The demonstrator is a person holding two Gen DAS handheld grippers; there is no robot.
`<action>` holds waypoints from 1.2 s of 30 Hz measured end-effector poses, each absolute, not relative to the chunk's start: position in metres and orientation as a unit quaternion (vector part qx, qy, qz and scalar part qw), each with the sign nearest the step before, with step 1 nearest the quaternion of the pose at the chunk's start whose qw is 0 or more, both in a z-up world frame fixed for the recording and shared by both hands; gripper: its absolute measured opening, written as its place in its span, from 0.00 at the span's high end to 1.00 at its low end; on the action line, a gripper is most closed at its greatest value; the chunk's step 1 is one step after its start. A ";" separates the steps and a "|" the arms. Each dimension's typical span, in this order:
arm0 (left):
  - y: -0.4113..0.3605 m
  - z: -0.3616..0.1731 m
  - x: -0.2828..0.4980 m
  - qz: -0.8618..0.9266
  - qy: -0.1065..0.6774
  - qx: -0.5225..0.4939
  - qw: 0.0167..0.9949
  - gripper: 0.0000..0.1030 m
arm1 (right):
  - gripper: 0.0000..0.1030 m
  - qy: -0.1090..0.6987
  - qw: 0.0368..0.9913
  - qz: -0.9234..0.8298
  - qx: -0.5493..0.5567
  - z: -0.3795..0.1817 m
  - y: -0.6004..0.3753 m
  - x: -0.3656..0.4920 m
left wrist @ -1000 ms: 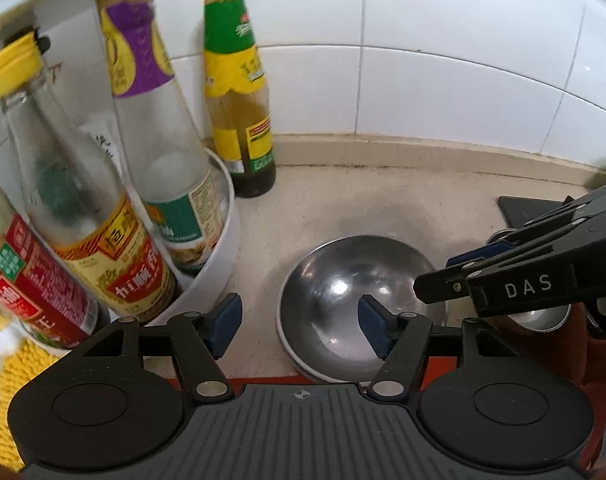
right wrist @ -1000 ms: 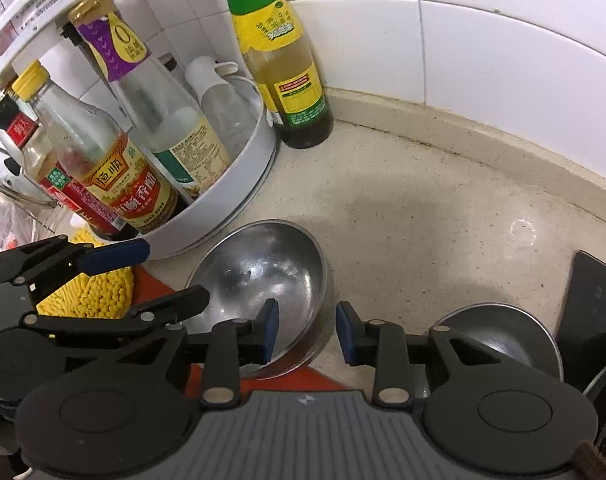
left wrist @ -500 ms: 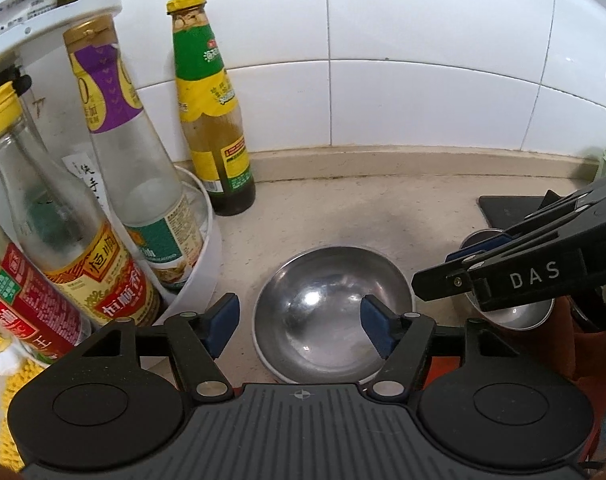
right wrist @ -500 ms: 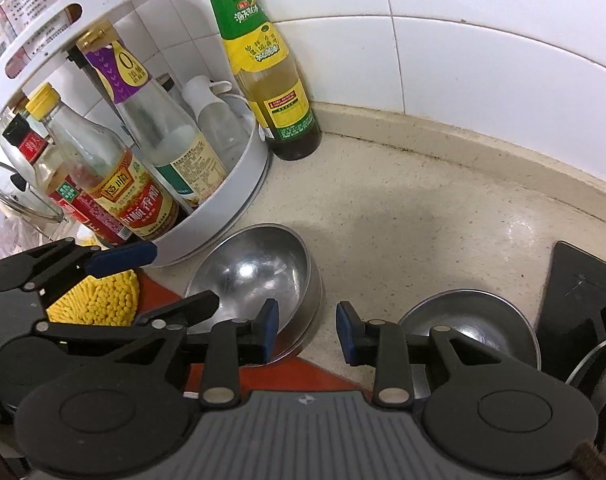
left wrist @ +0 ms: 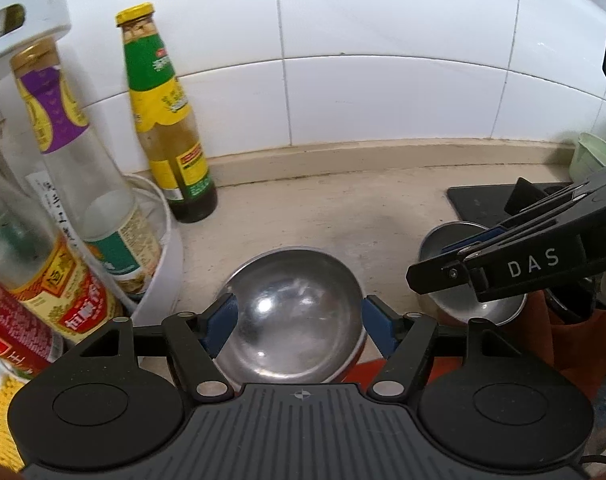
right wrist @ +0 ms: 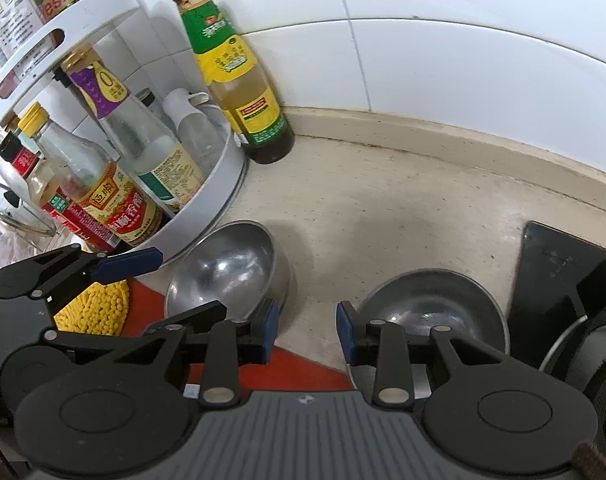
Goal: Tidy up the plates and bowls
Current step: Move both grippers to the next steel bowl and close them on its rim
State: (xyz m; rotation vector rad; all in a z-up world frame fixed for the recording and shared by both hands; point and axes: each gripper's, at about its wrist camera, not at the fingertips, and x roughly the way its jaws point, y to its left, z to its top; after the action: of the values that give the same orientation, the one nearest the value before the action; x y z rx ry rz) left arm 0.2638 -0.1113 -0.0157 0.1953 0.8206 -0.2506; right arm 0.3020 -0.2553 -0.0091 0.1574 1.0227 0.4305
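Two steel bowls stood on the beige counter [left wrist: 303, 216] in the left wrist view. The larger bowl [left wrist: 293, 316] sat directly ahead of the left gripper [left wrist: 299, 326], whose blue pads stood apart at either side of its rim; whether they touched it could not be told. The smaller bowl [left wrist: 463, 300] lay to the right, partly behind the right gripper [left wrist: 443, 264]. A green-labelled sauce bottle [left wrist: 165, 116] stood against the tiled wall, just beside a white rotating rack [left wrist: 163, 264] of bottles.

In the right wrist view, the right gripper [right wrist: 307, 328] showed a narrow gap with nothing between its pads, above bare counter [right wrist: 383, 220]. The larger bowl [right wrist: 227, 268] lay ahead-left, touching the rack [right wrist: 207, 220]; the smaller bowl [right wrist: 431, 304] ahead-right. The left gripper [right wrist: 175, 284] reached across the larger bowl. A yellow pad [right wrist: 95, 308] lay on a red mat [right wrist: 295, 372].
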 end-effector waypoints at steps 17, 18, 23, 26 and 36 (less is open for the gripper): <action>-0.154 -0.019 0.261 -0.165 0.386 0.125 0.899 0.26 | 0.71 0.485 0.854 0.156 0.110 -0.012 -0.302 0.287; -0.156 -0.020 0.261 -0.168 0.385 0.127 0.899 0.26 | 0.71 0.484 0.854 0.153 0.112 -0.012 -0.306 0.286; -0.169 -0.023 0.263 -0.183 0.384 0.138 0.895 0.25 | 0.70 0.487 0.854 0.136 0.122 -0.017 -0.322 0.280; -0.177 -0.027 0.264 -0.188 0.381 0.149 0.893 0.25 | 0.69 0.487 0.855 0.127 0.128 -0.019 -0.331 0.278; -0.194 -0.036 0.273 -0.203 0.389 0.165 0.883 0.23 | 0.67 0.494 0.851 0.107 0.142 -0.030 -0.346 0.275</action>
State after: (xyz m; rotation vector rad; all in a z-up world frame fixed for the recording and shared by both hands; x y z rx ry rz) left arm 0.2729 -0.1943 -0.0360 0.3440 0.8094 -0.4226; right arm 0.2747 -0.3461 -0.0305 0.2985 1.0412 0.2257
